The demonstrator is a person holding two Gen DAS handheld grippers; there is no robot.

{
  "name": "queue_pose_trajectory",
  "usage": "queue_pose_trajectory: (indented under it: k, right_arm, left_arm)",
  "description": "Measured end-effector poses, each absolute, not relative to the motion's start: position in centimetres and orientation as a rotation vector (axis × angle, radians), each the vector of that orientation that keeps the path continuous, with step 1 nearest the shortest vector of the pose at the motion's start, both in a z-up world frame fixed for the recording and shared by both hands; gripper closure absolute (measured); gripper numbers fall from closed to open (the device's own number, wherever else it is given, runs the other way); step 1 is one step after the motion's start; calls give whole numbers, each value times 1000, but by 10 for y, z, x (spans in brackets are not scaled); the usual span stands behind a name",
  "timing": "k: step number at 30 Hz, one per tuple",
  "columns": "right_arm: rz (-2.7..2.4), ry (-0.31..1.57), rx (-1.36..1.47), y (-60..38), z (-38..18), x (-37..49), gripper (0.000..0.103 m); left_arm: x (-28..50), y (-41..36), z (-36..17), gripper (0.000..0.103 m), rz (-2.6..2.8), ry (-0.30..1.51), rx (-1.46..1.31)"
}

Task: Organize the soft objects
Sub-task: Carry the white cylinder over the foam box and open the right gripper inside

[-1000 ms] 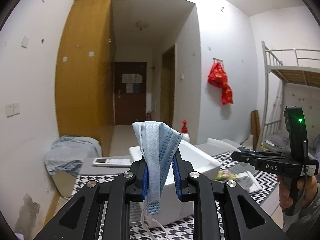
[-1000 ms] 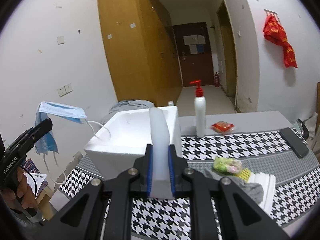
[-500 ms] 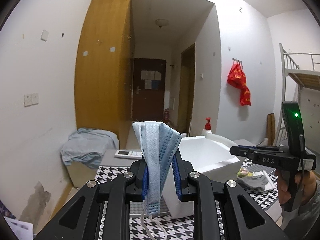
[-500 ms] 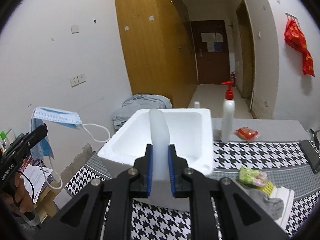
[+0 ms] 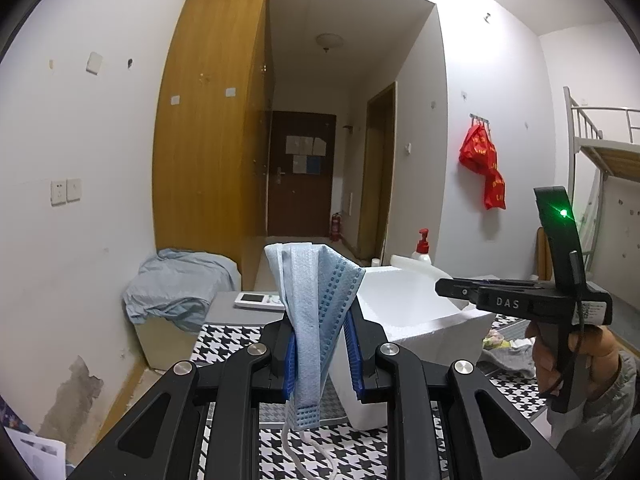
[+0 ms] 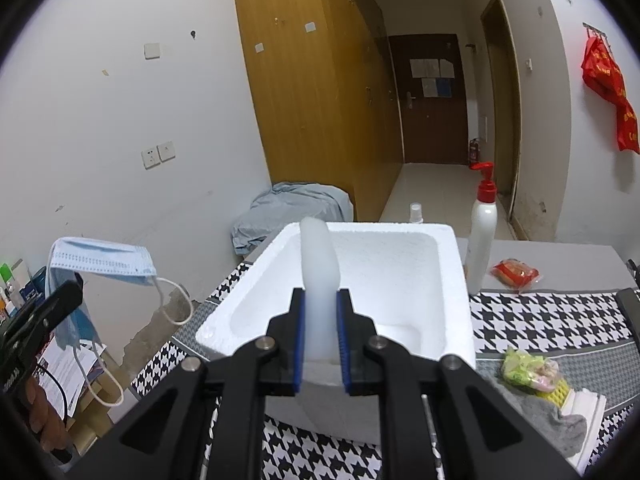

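Mask (image 5: 316,320) pinched in left gripper (image 5: 320,354), straps dangling, left of foam box (image 6: 360,300). Right gripper (image 6: 320,340) clamped on white soft piece (image 6: 318,276) over near box rim (probably for dropping in).

The foam box (image 6: 384,280) sits on the bench (image 6: 560,312), its near wall between the fingers of the right claw (image 6: 320,340). Right of the box stands the pump bottle (image 6: 483,232), a snack packet (image 6: 516,271) just beyond it. Nearer, right of the box, a wrapped bundle (image 6: 528,368) lies on a cloth (image 6: 560,424). Off the bench's left edge, the left claw (image 5: 320,356) holds the face mask (image 5: 316,304) in the air, the remote (image 5: 258,300) lying behind it.
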State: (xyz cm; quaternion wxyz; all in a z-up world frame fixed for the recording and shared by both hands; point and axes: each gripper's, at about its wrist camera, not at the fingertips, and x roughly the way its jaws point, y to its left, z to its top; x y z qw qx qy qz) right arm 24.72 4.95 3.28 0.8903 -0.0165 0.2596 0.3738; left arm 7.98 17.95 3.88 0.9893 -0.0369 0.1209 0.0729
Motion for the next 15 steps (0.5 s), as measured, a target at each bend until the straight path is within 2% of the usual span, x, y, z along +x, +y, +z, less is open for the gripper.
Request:
queue_pose_trajectory:
  k: [5,7,8,9,11,12,15]
  right_arm:
    - [769,554,-40,58,30,253,81]
    - [758,563,-49,60,29,255,74]
    - [760,565,-47,61,28,256,60]
    - [761,564,-41,61,28,256,41]
    - [751,549,-31,58,28,255,22]
    - [744,537,-23,56,29,254,17]
    - [752,536,-24,55,30,254,16]
  left_arm:
    - [81,183,38,81,152,248,-78]
    - [83,182,38,81,152,251,-79]
    - [84,182,37,81,152,253,-78]
    - [84,182,37,81,153,253,-78]
    - [85,182,37,81,150,256,-76]
    - [86,183,37,81,151,256,-76]
    - [87,184,37,81,147,257,-83]
